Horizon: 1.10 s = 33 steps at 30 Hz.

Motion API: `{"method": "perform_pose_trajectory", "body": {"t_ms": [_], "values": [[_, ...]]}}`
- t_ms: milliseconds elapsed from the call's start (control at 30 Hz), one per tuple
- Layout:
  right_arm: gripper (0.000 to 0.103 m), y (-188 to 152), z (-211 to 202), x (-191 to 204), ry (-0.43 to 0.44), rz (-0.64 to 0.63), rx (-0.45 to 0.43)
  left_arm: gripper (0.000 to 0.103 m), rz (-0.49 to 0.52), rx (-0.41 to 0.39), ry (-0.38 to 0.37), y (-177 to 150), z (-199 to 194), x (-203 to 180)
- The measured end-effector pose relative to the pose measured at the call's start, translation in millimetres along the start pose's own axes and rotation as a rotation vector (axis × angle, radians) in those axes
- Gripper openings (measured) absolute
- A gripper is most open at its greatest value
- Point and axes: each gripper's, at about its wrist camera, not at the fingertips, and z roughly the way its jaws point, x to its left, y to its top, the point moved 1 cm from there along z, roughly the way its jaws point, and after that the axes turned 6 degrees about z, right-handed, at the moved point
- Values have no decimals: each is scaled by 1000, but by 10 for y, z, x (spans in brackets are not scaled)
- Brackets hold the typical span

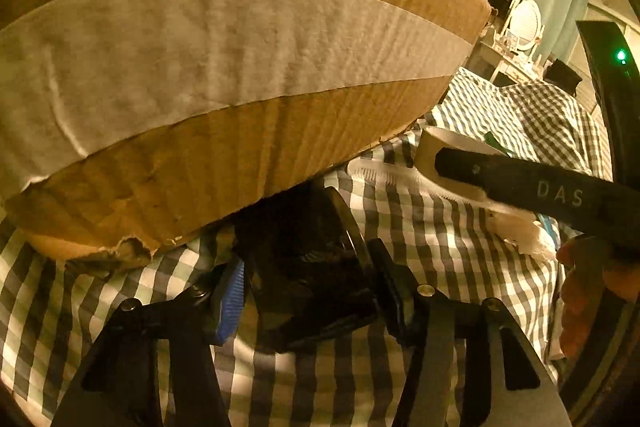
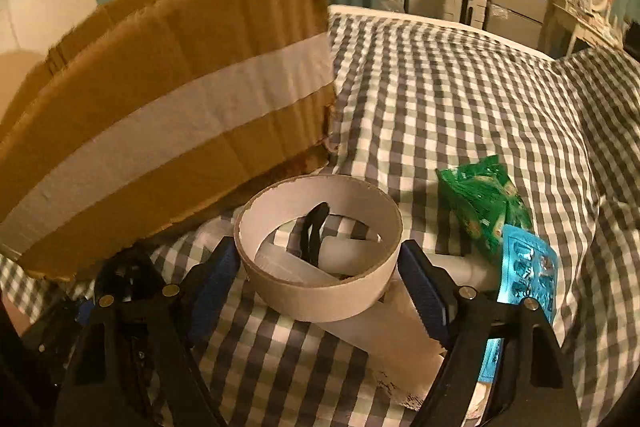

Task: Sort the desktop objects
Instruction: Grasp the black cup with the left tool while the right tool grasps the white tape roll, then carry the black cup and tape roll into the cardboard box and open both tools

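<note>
Squarely between the right claw fingers sits the tape ring.

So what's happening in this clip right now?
A person with two handheld grippers is sorting items on a checked cloth beside a cardboard box. The right gripper has its fingers on either side of an empty tape roll core. The left gripper is closed on a dark object. A green packet and blue blister pack lie nearby.

Clamping tape ring between gripper pads; box at ten o'clock, green packet at three.
</note>
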Motion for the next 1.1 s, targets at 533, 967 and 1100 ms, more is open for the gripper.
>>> {"method": "perform_pose_trajectory", "body": {"t_ms": [533,967,1100], "values": [[80,-491,-1042,-167,44,125,-125,43,139,-83,-71,-115,-456,-239],[80,-722,-1629,111,71,96,-200,43,159,-192,-102,69,-1006,-344],[80,-672,-1765,193,107,89,-224,43,156,-214,-119,217,-1187,-315]]}}
